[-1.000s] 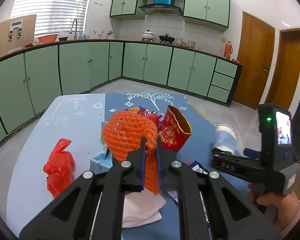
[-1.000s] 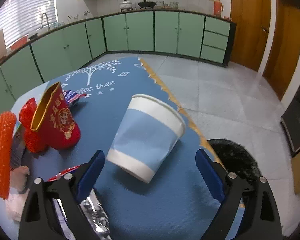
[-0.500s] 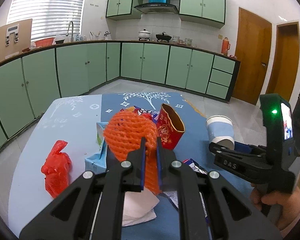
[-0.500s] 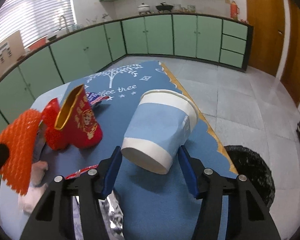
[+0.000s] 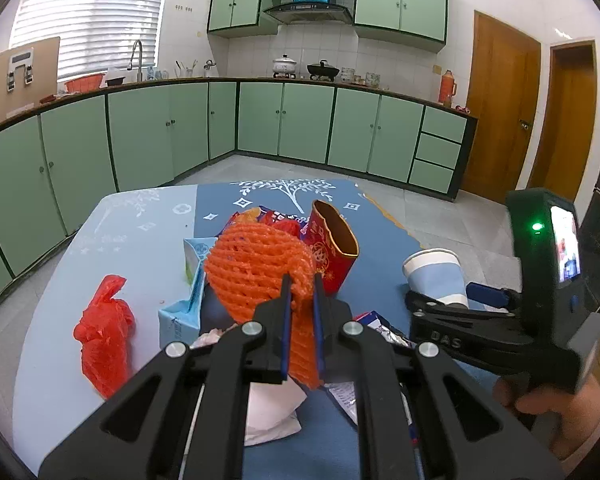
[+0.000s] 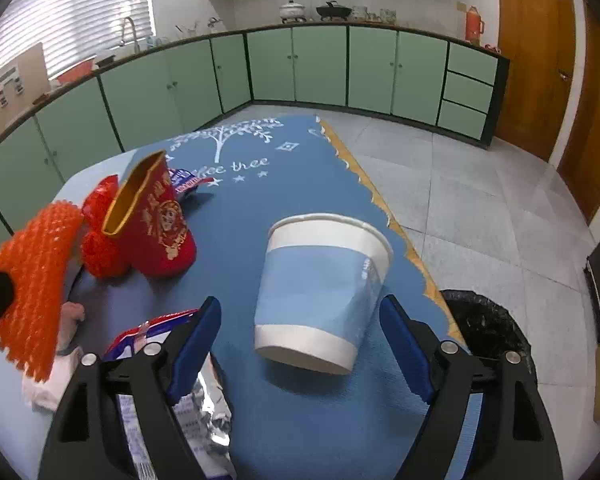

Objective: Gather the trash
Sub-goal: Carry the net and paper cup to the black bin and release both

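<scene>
Since half a second ago, the right hand-held gripper (image 6: 300,320) has spread its fingers again and released the paper cup (image 6: 322,288), which leans between them, apart from both pads, its long axis tipped with the rim up and away and its base toward the camera. One worktop (image 5: 100,240) under a blue cloth stands in a kitchen with green cabinets (image 5: 300,128), two wooden doors, a grey tiled floor and one black bin (image 6: 484,324) just beside the worktop's right edge. On the cloth lie one red gift bag (image 6: 156,232), one red plastic bag (image 5: 104,332), one small carton (image 5: 188,296), white tissue and foil wrappers. The left hand-held gripper (image 5: 300,316) is clenched on one orange foam net (image 5: 260,272), held above the heap.
</scene>
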